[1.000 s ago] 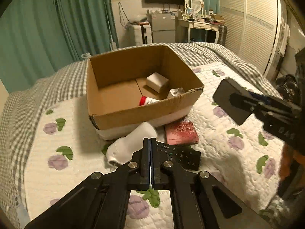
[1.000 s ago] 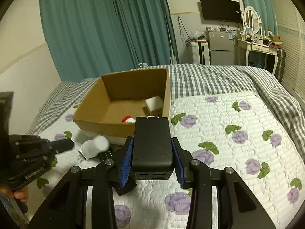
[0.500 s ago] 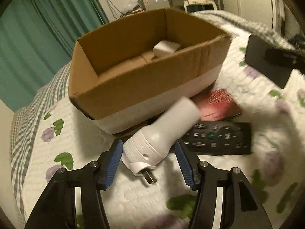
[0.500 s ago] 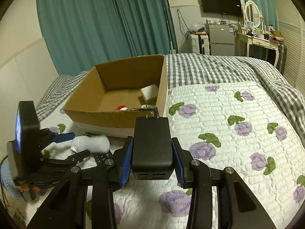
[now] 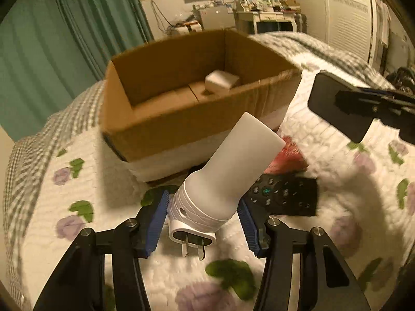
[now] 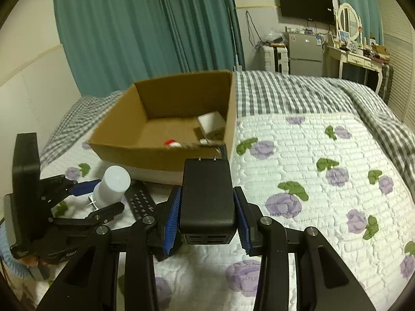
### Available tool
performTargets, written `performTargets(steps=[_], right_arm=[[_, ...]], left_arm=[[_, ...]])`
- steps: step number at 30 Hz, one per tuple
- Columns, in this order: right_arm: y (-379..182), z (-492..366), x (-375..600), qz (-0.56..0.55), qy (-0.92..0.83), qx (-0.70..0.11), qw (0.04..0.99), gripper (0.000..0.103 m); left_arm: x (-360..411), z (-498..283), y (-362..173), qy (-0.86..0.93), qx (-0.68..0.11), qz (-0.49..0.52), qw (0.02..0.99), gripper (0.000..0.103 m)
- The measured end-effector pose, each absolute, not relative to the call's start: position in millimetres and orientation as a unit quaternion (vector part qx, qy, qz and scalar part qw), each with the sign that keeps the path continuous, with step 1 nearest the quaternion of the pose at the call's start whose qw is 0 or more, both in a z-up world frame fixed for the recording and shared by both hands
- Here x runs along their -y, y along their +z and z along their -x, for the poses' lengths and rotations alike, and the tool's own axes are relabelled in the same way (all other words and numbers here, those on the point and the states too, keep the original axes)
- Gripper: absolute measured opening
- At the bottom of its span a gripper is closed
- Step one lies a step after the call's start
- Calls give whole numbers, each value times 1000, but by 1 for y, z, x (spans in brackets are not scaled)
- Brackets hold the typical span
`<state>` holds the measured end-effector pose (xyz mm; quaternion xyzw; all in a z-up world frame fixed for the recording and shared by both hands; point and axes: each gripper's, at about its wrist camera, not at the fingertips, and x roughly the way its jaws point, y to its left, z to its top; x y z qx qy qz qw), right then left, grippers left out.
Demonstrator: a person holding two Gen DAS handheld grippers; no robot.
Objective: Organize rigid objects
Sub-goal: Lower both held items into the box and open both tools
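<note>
My left gripper (image 5: 202, 223) is shut on a white plug-in lamp (image 5: 228, 176) and holds it tilted, prongs toward me, just above the quilt. It also shows in the right wrist view (image 6: 111, 189). My right gripper (image 6: 207, 215) is shut on a black power adapter (image 6: 207, 194), prongs pointing at the cardboard box (image 6: 166, 155). The box (image 5: 181, 121) stands open on the bed with a white cube (image 5: 221, 81) and a red-capped item (image 6: 172, 143) inside.
A black remote (image 5: 285, 195) and a red booklet (image 5: 288, 155) lie on the flowered quilt (image 6: 324, 181) in front of the box. Teal curtains hang behind. A desk, mirror and TV stand at the far wall.
My left gripper opened, dropped around the white lamp, closed on it and lifted it. My right gripper, holding the adapter, moved closer to the box.
</note>
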<state>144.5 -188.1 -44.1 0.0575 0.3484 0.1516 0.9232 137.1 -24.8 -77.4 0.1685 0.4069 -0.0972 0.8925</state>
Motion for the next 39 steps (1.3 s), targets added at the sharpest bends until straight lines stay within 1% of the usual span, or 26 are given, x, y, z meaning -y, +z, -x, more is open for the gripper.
performTargets(steps=[4,10,13,16,19,24,28,32,34,35,36,39], right_arm=[[-15,-140,187,-62,163,-322,930,38],[36,-153,182,-45,171,-274,945,38],[59,-173,174,-32,176,-256,950,38],[65,-197,168,-32,188,-253,948,38],[58,-230,157,-27,198,-266,943,38],[25,-282,145,-22,207,-306,929,38],[-7,-310,140,-10,199,-332,922,38],[-19,-313,147,-25,186,-342,921,39],[-13,-306,156,-37,186,-328,926,49],[-7,-303,159,-37,181,-321,929,63],[0,-298,163,-37,175,-314,932,69],[26,-277,174,-41,177,-298,937,69]], left_arm=[[31,-135,-40,-84,-389,-168,902,54],[22,-161,13,-54,-371,-106,921,54],[20,-184,24,-36,-367,-87,925,54],[18,-215,23,-28,-373,-69,925,54],[14,-248,10,-24,-387,-61,920,54],[18,-288,-19,-14,-407,-71,911,54],[25,-296,-38,-25,-411,-83,908,55],[31,-290,-44,-39,-401,-106,909,59],[30,-284,-41,-40,-400,-101,910,59],[30,-280,-36,-40,-397,-93,912,62],[29,-276,-32,-42,-398,-87,913,66],[29,-259,-13,-36,-396,-80,914,66]])
